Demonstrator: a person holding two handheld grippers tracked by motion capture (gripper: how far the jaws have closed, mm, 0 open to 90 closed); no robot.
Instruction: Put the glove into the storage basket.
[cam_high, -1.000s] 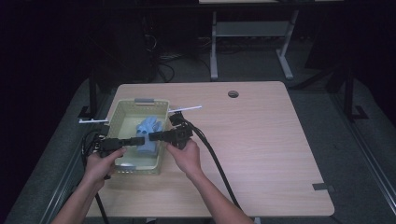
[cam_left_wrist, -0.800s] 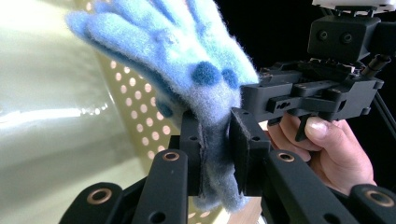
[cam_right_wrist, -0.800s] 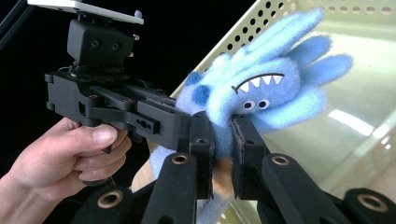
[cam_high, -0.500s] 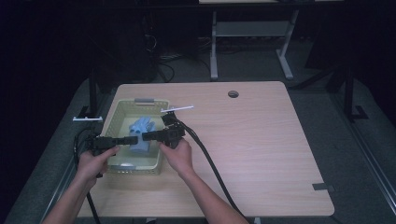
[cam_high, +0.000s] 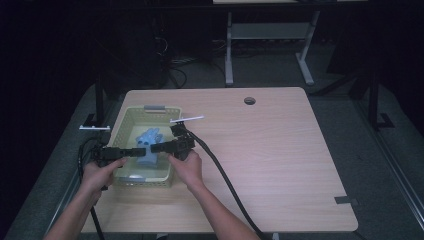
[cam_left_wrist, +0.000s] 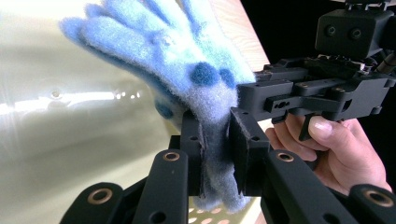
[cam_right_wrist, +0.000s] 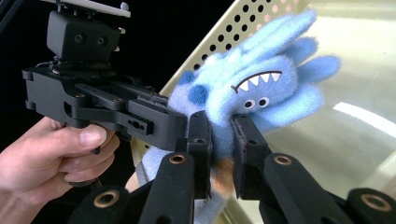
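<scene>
Fuzzy blue glove (cam_high: 148, 148) with darker blue spots, a stitched toothy grin and two small eyes is what we find at the centre, held up inside a pale yellow perforated basket (cam_high: 126, 120) near the left edge of a light wooden table (cam_high: 280, 150). We see both tools gripping it at once. In the left gripper view, the left gripper (cam_left_wrist: 217, 154) has its two black jaws pressed together on the glove's cuff end, with the fingers of the glove fanning upward and away above them. In the right gripper view, the right gripper (cam_right_wrist: 219, 151) is likewise clamped on the glove, its jaws pinching the fabric just below the face, where a small patch of orange shows. From the high view we see the two tools meeting over the basket from opposite sides, the left gripper (cam_high: 141, 150) coming from the left and the right gripper (cam_high: 153, 148) from the right, their tips just beside each other. The person's left hand (cam_high: 101, 171) holds its tool at the basket's left rim, and the right hand (cam_high: 187, 167) holds its tool at the basket's right rim. A black cable (cam_high: 225, 180) trails from the right tool across the table toward the near edge. Beyond the table we see a dark floor and grey frame legs (cam_high: 270, 45).
</scene>
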